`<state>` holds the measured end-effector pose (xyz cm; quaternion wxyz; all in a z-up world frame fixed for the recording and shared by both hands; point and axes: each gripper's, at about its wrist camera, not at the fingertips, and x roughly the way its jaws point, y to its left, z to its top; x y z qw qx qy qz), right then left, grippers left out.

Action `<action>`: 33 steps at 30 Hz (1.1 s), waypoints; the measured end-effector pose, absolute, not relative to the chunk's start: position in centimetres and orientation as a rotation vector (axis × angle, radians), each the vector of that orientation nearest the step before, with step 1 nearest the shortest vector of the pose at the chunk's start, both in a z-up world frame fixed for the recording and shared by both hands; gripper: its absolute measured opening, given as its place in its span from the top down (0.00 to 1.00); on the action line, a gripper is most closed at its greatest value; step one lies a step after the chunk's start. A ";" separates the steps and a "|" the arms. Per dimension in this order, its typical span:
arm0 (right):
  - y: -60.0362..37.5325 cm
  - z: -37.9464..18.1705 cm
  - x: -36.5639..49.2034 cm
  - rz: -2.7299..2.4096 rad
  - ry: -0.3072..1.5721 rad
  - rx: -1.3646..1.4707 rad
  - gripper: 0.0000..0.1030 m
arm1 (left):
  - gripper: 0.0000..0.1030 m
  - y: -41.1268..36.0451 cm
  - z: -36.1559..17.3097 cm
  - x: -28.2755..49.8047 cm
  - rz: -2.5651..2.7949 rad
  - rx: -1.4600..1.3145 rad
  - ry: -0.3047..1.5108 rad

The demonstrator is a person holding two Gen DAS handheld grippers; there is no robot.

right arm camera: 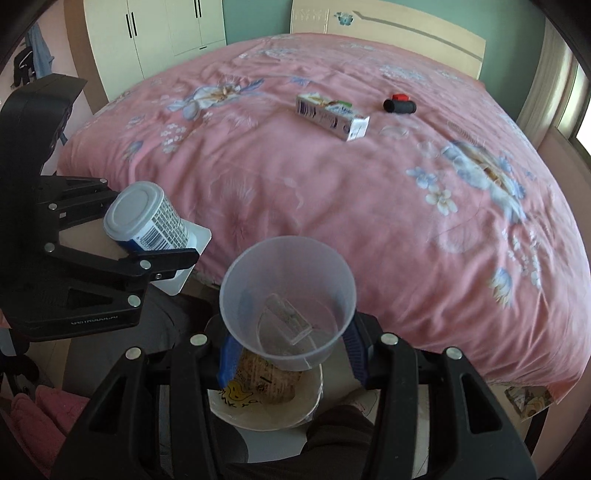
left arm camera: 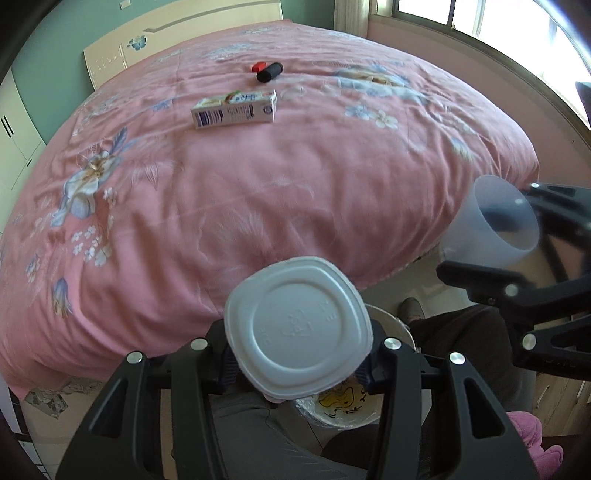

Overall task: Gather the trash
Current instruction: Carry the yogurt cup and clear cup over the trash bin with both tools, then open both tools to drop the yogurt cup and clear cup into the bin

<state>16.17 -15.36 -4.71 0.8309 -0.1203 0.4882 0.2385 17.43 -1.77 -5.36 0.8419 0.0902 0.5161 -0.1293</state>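
Two items, carton (left arm camera: 233, 110) and black cylinder (left arm camera: 269, 72), lie on bed (left arm camera: 295, 184).

Matt white plastic on the square-based yogurt tub (left arm camera: 299, 328), faintly embossed underneath, with a printed paper-like label (right arm camera: 166, 225) around its side. Translucent, frosted plastic on the round cup (right arm camera: 288, 295), smooth-walled. Matt black plastic on both gripper frames, studded with shiny metal bolts (left arm camera: 392, 344); ribbed blue pads (right arm camera: 228, 360) inside. Soft pink floral cloth on the bedspread (left arm camera: 258, 177), lightly wrinkled. Glossy printed cardboard on the white carton (left arm camera: 234, 110) near the headboard edge. Cream lacquered wood on that headboard (right arm camera: 406, 33).
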 end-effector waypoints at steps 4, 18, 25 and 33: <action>-15.1 -8.7 15.6 0.511 1.107 -0.263 0.52 | 0.50 -2.0 -8.5 17.1 -0.279 0.186 1.151; -15.1 -21.7 14.1 0.510 1.384 -0.248 0.52 | 0.50 -3.4 -18.9 15.5 -0.322 0.170 1.357; -14.8 -26.9 14.1 0.508 1.502 -0.217 0.52 | 0.50 -3.5 -23.8 15.5 -0.324 0.148 1.465; -14.3 -32.2 14.6 0.483 1.642 -0.188 0.52 | 0.50 -3.7 -29.1 16.6 -0.317 0.099 1.590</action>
